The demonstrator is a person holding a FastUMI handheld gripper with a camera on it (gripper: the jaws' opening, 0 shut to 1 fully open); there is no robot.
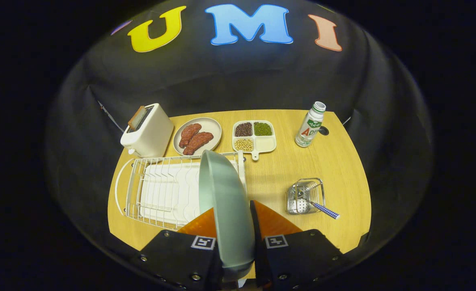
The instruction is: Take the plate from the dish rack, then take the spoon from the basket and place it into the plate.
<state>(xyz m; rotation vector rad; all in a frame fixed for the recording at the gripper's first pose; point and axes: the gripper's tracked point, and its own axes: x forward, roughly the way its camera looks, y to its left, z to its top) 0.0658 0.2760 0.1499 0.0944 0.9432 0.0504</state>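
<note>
My tool (233,220) is clamped on the pale grey-green round plate (225,202), one finger pressing each face, so the plate stands on edge between them and reaches forward over the light wooden table (343,169). Its far rim shows in front of the right end of the white wire dish rack (161,190), which sits on a white drip tray just ahead and to the left of my fingers.

To the right of the fingers, well apart from the rack, stands the small metal mesh basket (304,196). The spoon with a blue-and-white checked handle (322,209) lies in it, handle sticking out over the near right side.

Beyond the rack are a white toaster (149,131) with a slice in its slot, a beige plate of reddish-brown meat pieces (197,135), a white four-part tray of beans and grains (254,136), and a white bottle with a green label (310,124).
</note>
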